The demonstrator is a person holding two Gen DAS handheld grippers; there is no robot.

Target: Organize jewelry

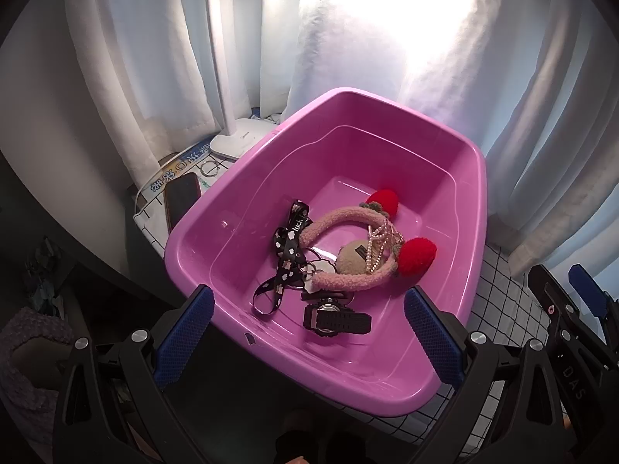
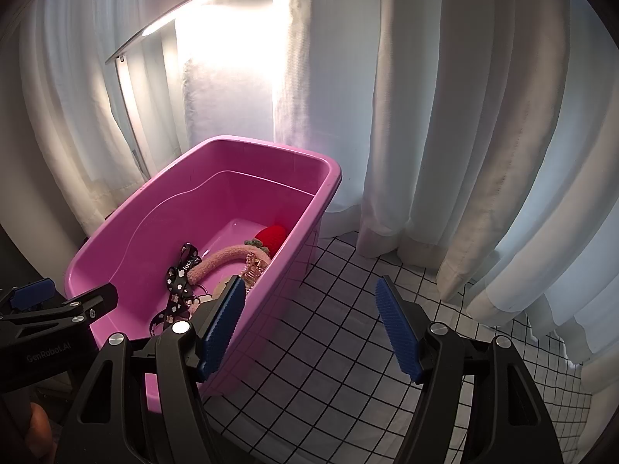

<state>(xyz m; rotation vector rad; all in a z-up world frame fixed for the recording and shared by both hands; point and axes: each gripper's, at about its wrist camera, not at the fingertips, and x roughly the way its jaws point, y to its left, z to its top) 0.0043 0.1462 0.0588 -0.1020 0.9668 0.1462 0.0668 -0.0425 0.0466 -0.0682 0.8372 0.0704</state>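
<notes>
A: On the far left we see a phone (image 1: 181, 202) beside the desk lamp (image 1: 241, 140). Then our left tool (image 1: 307, 342) hangs wide open over the near rim of the pink tub (image 1: 216, 208), gripping nothing.

B: In the tub we find the black lanyard (image 1: 285, 259), the black watch (image 1: 336, 317), the pink headband (image 1: 340, 228) with red pompoms and a pearl necklace (image 1: 377, 245) draped on it. Our right tool (image 2: 311, 324) gapes empty over the checked counter (image 2: 332, 348), right of the tub.

Headband (image 1: 348, 247), lanyard (image 1: 286, 255), watch (image 1: 336, 319) in tub (image 1: 216, 208) — lamp (image 1: 240, 139) behind-left.
</notes>
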